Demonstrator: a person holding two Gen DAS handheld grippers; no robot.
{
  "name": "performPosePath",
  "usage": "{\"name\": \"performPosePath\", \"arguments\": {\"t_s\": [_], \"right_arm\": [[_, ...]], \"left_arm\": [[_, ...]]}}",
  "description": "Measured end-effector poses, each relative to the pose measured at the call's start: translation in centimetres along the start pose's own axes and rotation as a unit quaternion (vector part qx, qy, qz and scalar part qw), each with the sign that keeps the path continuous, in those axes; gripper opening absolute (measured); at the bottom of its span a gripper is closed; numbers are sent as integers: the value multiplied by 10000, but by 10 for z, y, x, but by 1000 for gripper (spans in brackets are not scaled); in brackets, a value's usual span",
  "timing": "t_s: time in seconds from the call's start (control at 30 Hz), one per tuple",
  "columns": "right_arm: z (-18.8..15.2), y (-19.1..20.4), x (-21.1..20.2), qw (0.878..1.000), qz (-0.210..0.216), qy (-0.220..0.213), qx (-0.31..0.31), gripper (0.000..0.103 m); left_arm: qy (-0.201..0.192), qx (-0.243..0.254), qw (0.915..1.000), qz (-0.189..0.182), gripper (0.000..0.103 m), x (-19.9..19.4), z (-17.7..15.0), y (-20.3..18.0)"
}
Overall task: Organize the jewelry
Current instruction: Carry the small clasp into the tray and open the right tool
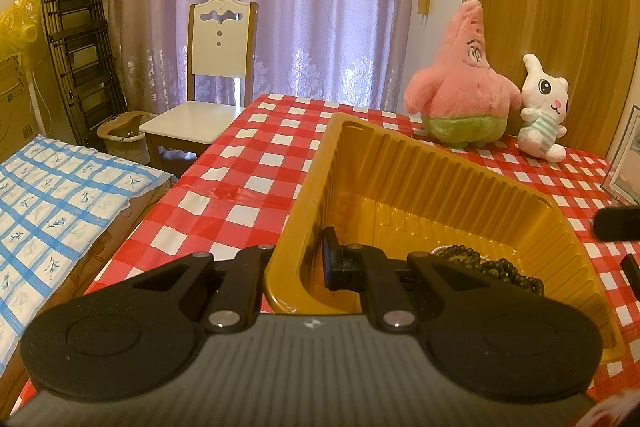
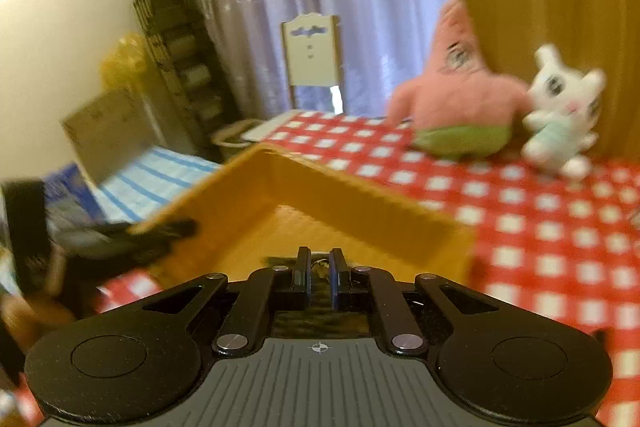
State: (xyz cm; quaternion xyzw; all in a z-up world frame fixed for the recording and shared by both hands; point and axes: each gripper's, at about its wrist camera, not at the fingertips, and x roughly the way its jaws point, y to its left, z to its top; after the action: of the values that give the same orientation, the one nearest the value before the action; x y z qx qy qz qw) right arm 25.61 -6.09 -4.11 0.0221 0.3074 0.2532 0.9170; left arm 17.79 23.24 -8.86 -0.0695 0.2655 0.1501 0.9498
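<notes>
The left gripper (image 1: 308,261) was clamped on the near-left wall of the gold plastic tray (image 1: 404,163), which sat on the red-checked tablecloth (image 1: 248,163) near the table's left edge; a dark beaded bracelet (image 1: 492,263) lay at the tray's near end; the right gripper (image 2: 320,273), blurred, had its fingers nearly together on something small and indistinct over the tray's near end.

Right tool (image 2: 320,269) over yellow tray (image 2: 360,203)
</notes>
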Motion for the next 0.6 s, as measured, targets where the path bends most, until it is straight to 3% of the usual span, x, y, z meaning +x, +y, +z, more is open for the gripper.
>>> {"name": "performPosePath", "arguments": {"t_s": [0.27,0.6], "right_arm": [[0,29,47,9978,458,381,297,9],[-1,37,77,9972,317,565,363,10]], "left_arm": [[8,-20,10000,-10,10,-1,3,-2],[20,-46,10000,-19,10,-2,3,-4]]}}
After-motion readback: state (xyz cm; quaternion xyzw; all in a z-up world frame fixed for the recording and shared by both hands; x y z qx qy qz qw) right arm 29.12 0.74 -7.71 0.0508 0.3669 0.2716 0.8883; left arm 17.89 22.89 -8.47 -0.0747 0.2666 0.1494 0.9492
